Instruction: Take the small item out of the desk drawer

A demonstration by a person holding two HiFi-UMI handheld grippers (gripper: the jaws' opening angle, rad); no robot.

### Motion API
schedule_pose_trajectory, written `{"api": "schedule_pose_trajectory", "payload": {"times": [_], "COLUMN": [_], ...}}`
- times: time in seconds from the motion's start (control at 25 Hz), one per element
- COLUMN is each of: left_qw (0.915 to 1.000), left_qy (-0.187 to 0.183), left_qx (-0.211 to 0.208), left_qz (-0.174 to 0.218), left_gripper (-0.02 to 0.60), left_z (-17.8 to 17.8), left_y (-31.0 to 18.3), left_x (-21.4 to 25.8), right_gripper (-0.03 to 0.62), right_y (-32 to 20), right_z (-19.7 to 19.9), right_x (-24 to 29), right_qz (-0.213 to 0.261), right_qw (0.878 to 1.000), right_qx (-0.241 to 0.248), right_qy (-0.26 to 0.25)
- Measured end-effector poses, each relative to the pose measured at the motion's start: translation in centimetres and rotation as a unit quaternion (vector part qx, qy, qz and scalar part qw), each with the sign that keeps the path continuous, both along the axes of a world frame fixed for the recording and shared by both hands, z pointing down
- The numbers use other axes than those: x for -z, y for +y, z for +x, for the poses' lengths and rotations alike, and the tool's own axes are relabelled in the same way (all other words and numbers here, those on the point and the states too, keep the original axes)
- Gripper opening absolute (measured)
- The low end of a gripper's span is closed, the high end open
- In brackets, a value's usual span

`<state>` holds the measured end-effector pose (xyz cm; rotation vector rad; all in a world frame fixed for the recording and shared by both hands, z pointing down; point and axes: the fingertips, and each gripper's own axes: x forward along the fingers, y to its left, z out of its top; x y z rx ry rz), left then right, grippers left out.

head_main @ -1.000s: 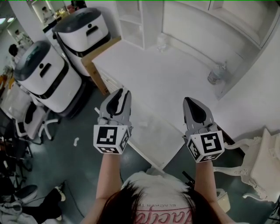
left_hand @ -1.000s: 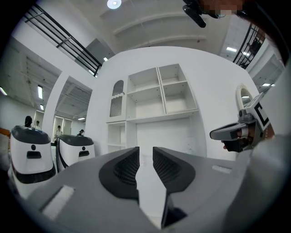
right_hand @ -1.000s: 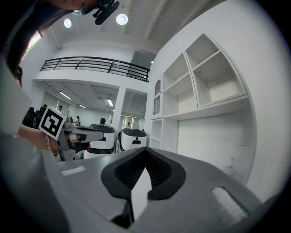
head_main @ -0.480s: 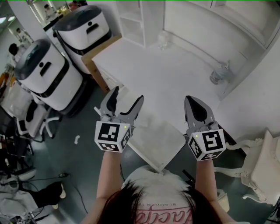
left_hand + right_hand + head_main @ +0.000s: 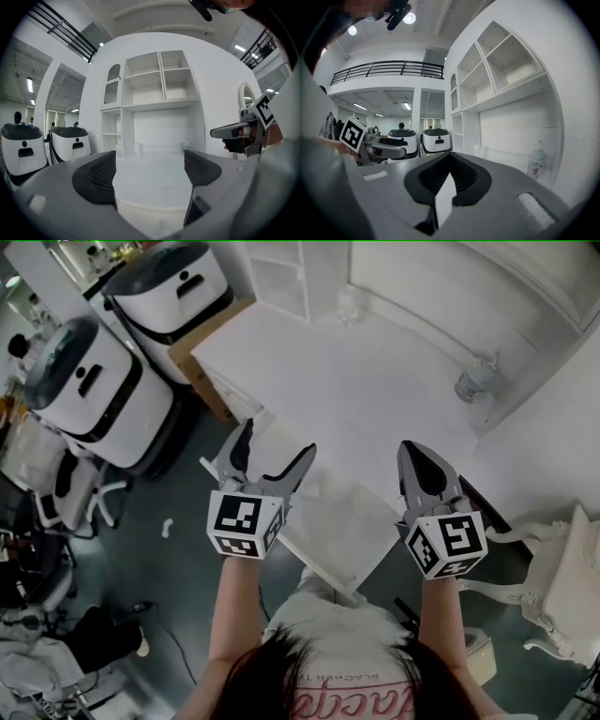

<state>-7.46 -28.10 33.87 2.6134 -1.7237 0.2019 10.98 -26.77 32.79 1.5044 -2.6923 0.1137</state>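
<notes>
— Starting with the left gripper [image 5: 277, 442]. Open or closed?

— Spread wide, and just been opening. Nothing between the pads; only the white desk [image 5: 356, 381] top and the shelving [image 5: 154, 79] visible through the gap.

— Held where?

— Out over the near left edge of the desk, pointing roughly level toward the back wall.

— And the right gripper [image 5: 419, 463]?

— Clenched, tips pressed together, gripping nothing. Held over the desk's near right edge, about even with the left one and well apart from it.

— Any sign of the small item?

— Cannot tell where. Not made out in any view. Between the two grippers, at the near edge, a paler panel [image 5: 328, 531] jutting toward the person; drawer or plain desktop, cannot tell.

— Anything standing on the desk?

— A clear bottle [image 5: 476, 379] near the far right corner, close to the wall. A small glassy thing [image 5: 349, 307] at the back, just beside the shelving; too small to name.

— Around the desk?

— Two white machines with dark tops [image 5: 80, 390] on the dark floor to the left. A white chair [image 5: 562, 587] at lower right.
</notes>
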Motion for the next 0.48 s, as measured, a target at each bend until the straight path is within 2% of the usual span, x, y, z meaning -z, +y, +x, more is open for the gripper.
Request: {"api": "schedule_pose_trajectory", "payload": {"times": [0.48], "left_qw": [0.9949], "left_qy": [-0.012], "left_qx": [-0.030], "left_qz": [-0.096], "left_gripper": [0.456], "left_z": [-0.1], "left_y": [0.0], "left_x": [-7.6], "right_gripper": [0.002], "right_y": [0.4], "right_z": [1.3], "right_x": [-6.7], "right_qz": [-0.085], "right_qw": [0.995], "right_qx": [-0.052], "right_qy": [-0.002]}}
